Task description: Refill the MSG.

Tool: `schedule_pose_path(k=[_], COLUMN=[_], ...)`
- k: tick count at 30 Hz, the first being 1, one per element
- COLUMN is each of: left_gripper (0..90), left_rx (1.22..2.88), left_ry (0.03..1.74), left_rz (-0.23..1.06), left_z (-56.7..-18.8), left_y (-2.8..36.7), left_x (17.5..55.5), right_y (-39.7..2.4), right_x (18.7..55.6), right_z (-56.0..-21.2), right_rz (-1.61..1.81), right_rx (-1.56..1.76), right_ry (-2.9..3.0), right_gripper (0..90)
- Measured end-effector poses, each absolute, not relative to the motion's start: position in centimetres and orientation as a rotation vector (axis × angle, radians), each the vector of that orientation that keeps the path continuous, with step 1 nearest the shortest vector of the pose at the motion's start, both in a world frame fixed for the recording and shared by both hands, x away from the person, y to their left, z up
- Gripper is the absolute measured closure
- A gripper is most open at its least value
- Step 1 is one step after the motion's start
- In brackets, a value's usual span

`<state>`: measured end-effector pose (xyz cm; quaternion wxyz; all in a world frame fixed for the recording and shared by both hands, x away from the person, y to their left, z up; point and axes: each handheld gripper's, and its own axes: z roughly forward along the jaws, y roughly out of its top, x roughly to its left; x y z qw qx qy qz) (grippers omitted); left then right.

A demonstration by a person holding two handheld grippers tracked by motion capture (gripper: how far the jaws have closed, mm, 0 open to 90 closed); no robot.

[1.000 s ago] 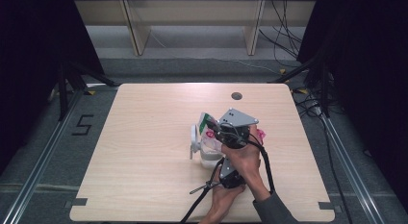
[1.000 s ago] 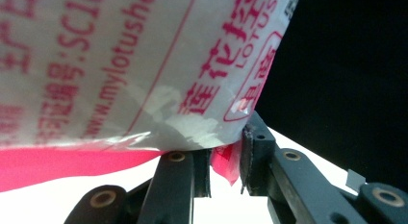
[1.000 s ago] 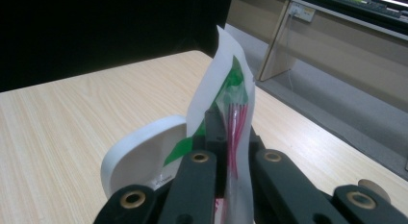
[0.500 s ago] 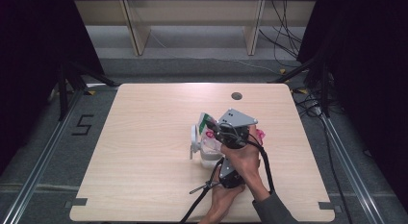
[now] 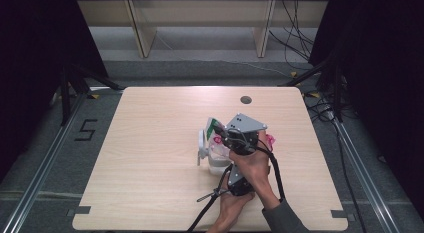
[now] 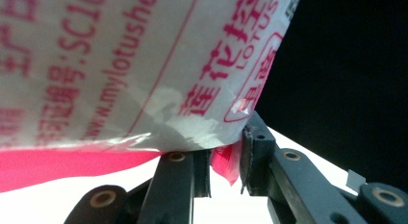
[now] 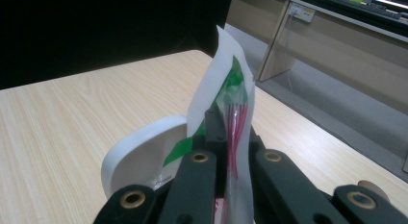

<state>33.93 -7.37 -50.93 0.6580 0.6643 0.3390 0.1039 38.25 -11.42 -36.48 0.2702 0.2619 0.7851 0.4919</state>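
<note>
Two pairs of black jaws grip the same clear plastic bag printed with red lettering (image 6: 144,65), each at a different spot. Seen in the left gripper view, the left gripper (image 6: 226,161) has its jaws nearly together with a pink-red fold of the bag's lower edge pinched between the pads, and the printed film rises above them and spreads to the left. Seen in the right gripper view, the right gripper (image 7: 226,137) has its jaws pressed tight on a thin upright strip of the bag, where clear film with pink lines and a green-and-white panel (image 7: 226,84) stands up between the pads.

Just beyond those jaws, on the left in that view, a white rounded plastic lid or dish (image 7: 139,156) stands on edge close against the bag.

From the high view, the bag (image 5: 216,143) sits near the middle of the light wooden counter (image 5: 150,158), somewhat right of centre and toward the near edge, with the white piece on its left side and a pink edge showing at its right. The right gripper with its grey three-cornered plate (image 5: 245,125) is over the bag, held by the right hand (image 5: 255,163). The left hand (image 5: 232,203) holds its gripper just nearer, below the bag, and black cables trail from both toward the near edge. A small dark round hole (image 5: 245,99) lies in the counter farther off, well apart from the bag.
</note>
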Motion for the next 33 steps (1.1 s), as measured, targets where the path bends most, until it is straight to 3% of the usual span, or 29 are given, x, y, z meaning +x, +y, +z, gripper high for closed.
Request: schedule_pose_path(k=[33], left_gripper=[76.3], left_rx=[1.519], left_ry=[0.757], left_rz=[0.237], left_z=[-50.89], left_y=[-7.23], left_x=[33.86], right_y=[-11.4], right_x=[38.19], right_z=[-36.47], right_rz=[1.319], right_rx=[0.701], right_ry=[2.122], right_gripper=[89.6])
